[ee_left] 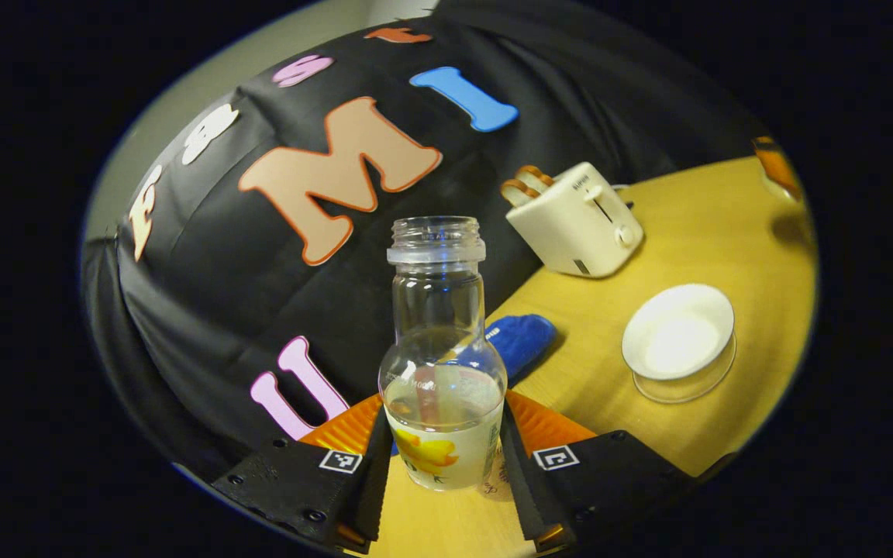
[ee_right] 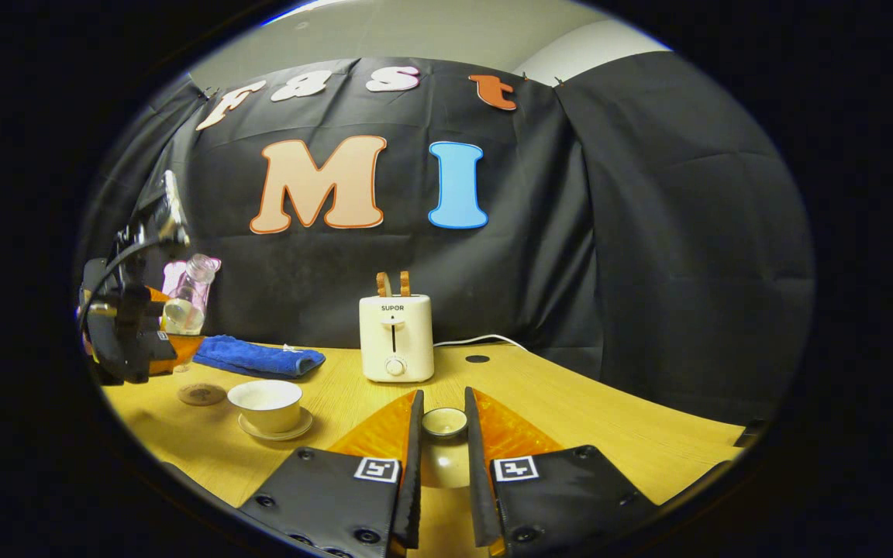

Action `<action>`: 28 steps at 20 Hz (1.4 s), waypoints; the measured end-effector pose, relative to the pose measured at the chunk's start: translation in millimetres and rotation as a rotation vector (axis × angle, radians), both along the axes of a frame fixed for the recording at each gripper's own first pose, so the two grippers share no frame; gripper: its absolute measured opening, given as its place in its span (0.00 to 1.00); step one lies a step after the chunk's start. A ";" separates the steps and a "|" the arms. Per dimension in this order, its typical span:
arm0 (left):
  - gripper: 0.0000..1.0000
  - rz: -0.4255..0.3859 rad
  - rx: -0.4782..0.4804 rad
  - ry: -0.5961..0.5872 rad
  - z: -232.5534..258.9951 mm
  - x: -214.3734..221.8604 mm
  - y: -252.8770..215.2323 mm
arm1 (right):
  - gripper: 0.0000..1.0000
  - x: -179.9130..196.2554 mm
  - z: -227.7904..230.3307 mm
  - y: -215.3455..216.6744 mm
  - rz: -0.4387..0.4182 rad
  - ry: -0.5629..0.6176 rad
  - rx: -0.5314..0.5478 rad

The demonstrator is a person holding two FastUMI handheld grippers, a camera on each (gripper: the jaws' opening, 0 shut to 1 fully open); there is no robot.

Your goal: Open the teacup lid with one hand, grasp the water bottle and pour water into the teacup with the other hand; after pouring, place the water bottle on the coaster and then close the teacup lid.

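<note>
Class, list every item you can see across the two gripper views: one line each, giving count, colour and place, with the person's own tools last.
Water bottle: one, clear, part full, uncapped, between the left tongs.
Teacup: one, white, open, on a clear saucer on the table.
Teacup lid: one, pale, between the right tongs.
Coaster: one, brown, left of the teacup.
Cloth: one, blue, folded, at the table's back.
Toaster: one, cream, two slices in it, near the wall.
Table: one, yellow wood.
Left tongs: one, shut on the bottle.
Right tongs: one, shut on the lid.
</note>
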State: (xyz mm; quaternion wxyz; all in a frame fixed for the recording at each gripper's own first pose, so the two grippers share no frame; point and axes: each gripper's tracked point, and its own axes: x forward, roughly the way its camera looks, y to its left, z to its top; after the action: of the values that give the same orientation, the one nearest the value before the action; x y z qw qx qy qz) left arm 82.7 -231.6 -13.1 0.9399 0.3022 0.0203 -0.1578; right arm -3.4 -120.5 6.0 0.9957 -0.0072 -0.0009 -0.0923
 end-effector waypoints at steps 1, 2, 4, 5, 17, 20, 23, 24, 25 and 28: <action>0.64 0.006 -0.079 0.019 1.0 0.7 1.7 | 0.30 -0.2 0.0 0.1 0.000 0.000 0.000; 0.64 0.004 -0.160 0.046 1.5 -1.6 2.5 | 0.30 -0.1 0.1 0.2 0.000 0.000 0.000; 0.64 0.011 -0.297 0.092 0.8 0.5 7.3 | 0.30 -0.1 -0.4 0.3 0.000 0.000 0.000; 0.65 0.008 -0.354 0.102 0.9 2.2 6.9 | 0.30 -0.3 0.3 0.1 0.000 0.000 0.000; 0.68 0.030 -0.446 0.193 -27.4 17.3 9.7 | 0.30 0.3 0.3 0.0 0.000 -0.001 0.000; 0.69 0.037 -0.463 0.199 -33.8 19.0 12.9 | 0.30 0.1 0.2 0.2 0.000 -0.001 0.000; 0.69 0.040 -0.466 0.209 -37.0 20.5 14.4 | 0.30 0.1 -0.1 0.2 0.000 -0.001 0.000; 0.70 0.038 -0.472 0.217 -39.2 20.7 14.0 | 0.30 -0.3 0.0 0.2 0.000 -0.001 0.000; 0.69 0.036 -0.475 0.224 -41.1 20.4 14.7 | 0.30 0.0 -0.2 0.3 0.000 -0.001 0.000; 0.71 0.034 -0.488 0.219 -41.1 21.1 13.9 | 0.30 0.1 0.2 0.5 0.000 -0.001 0.000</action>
State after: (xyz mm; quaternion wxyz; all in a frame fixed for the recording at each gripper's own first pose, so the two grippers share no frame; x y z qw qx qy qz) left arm 103.8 -217.7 -54.2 0.9796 0.0476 0.0883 -0.1739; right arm -3.3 -120.0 6.2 0.9957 -0.0072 -0.0014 -0.0922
